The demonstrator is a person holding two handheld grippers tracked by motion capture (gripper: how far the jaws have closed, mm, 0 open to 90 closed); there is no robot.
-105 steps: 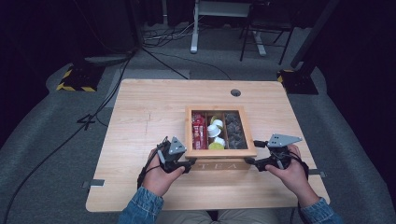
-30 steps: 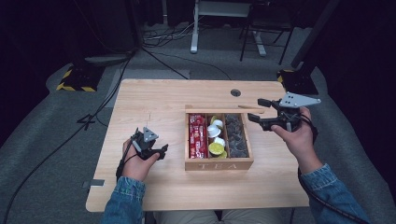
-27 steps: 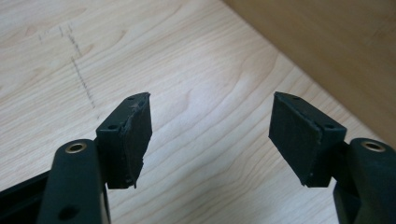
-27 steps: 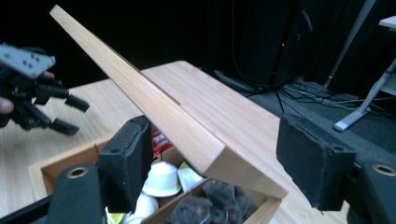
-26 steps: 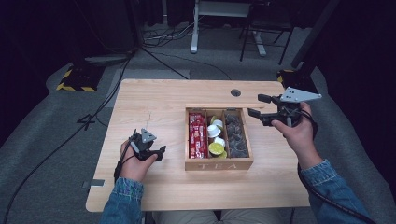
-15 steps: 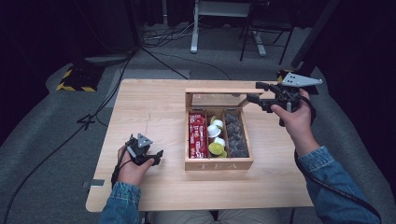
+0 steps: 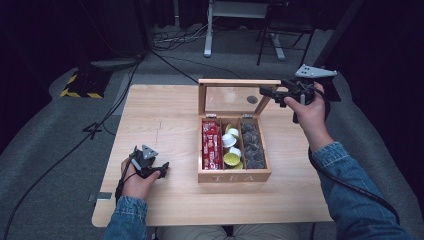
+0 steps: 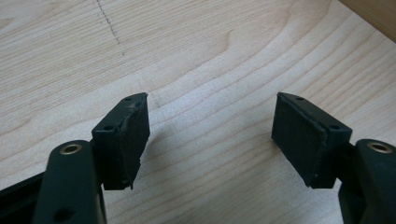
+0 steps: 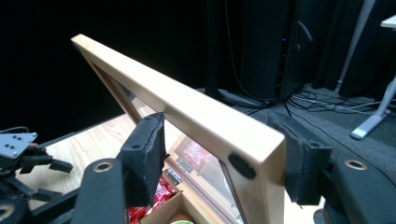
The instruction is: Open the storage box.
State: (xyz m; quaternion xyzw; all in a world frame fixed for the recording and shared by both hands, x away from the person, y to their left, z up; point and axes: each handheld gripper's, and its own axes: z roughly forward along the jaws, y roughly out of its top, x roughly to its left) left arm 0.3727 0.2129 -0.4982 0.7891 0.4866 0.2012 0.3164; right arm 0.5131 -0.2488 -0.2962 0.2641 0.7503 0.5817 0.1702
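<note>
The right hand [image 7: 307, 102] was raised at the upper right of the high view, forearm in a denim sleeve [image 7: 350, 185] rising from the lower right corner, wrist bent so the right gripper [image 7: 270, 91] pointed leftward at the top corner of the lid [image 7: 235, 95]. The lid stood nearly upright behind the wooden tea box [image 7: 234, 175], which sat at centre frame on the table [image 7: 165, 115], its compartments holding red packets [image 7: 211, 145], pale capsules [image 7: 231, 147] and dark sachets [image 7: 252, 145]. In the right gripper view the lid's wooden frame [image 9: 187, 112] ran between the two pads [image 9: 147, 154]; the right pad lay against the frame's end, while the left pad appeared just off the glass side, contact there not resolvable. The jaws had just been closing, with the lid edge between them. The left hand [image 7: 135, 177] rested low at lower left of the high view, on the table well apart from the box, left gripper [image 7: 162, 172] pointing right. In the left gripper view its jaws stood apart over bare wood with nothing between the pads [image 8: 133, 135].
</note>
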